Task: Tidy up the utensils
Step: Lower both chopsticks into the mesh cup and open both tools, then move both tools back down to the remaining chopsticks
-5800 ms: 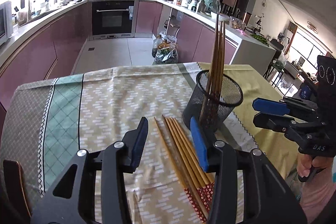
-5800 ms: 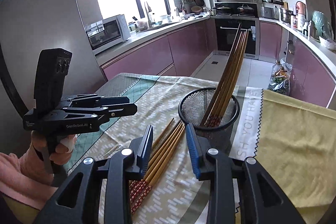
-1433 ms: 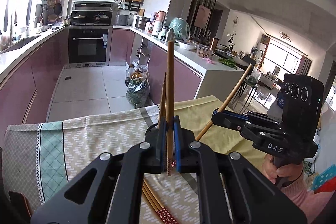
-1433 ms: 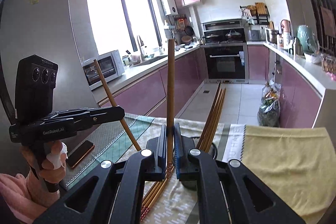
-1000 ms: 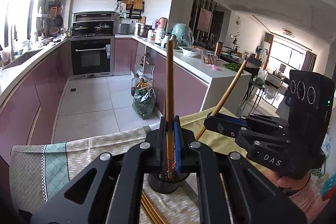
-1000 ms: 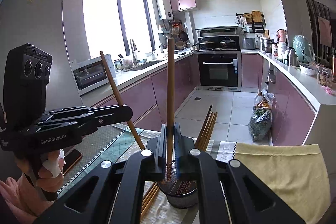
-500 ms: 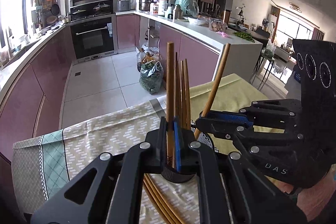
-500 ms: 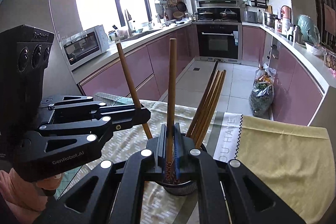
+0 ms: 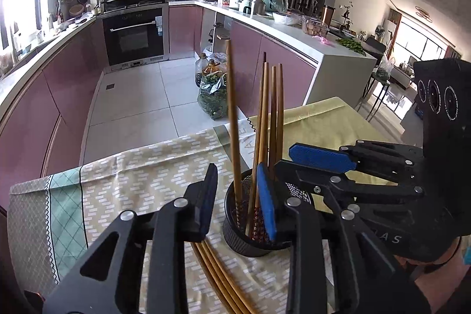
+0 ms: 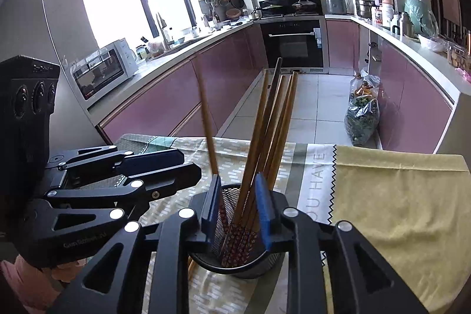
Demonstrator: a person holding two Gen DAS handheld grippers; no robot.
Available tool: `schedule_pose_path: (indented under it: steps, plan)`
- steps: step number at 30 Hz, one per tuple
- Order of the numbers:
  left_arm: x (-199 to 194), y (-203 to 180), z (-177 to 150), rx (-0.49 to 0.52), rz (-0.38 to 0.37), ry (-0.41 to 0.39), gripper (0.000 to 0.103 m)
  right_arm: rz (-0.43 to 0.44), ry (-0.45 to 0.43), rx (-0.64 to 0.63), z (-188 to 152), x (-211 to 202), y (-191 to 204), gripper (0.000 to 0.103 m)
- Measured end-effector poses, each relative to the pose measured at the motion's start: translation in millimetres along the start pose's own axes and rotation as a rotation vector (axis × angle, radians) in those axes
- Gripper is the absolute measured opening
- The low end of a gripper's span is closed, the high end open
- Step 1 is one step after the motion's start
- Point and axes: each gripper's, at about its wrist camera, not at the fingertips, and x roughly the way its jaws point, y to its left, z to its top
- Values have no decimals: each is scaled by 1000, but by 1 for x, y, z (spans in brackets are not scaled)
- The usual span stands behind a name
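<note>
A black mesh holder (image 9: 250,237) (image 10: 223,264) stands on the patterned tablecloth (image 9: 141,175) and holds several brown chopsticks (image 9: 272,114) (image 10: 276,119). One chopstick (image 9: 232,119) (image 10: 207,119) stands apart at the holder's left side. My left gripper (image 9: 237,199) is open and empty just above the holder. My right gripper (image 10: 237,208) is open and empty over the holder's rim; it also shows in the left wrist view (image 9: 306,161). Several more chopsticks (image 9: 217,275) lie on the cloth below the left gripper.
A yellow cloth (image 10: 394,196) covers the table's right part. Beyond the table's far edge is the kitchen floor with a bag of greens (image 9: 213,99). Purple cabinets and an oven (image 10: 294,43) line the walls.
Both grippers were shut on one chopstick each above the holder. Both have opened, and the two chopsticks now stand in the holder.
</note>
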Motion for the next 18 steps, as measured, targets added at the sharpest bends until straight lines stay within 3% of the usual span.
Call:
schedule_pose_path:
  steps: [9,18]
  plan:
    - [-20,15,-22,-34,-1,-43,30,35,-18,-31,-14,-16,11,31]
    - [-54,23,-69,-19,50,-86,41,125,-49,-101,-37,-49,38,39]
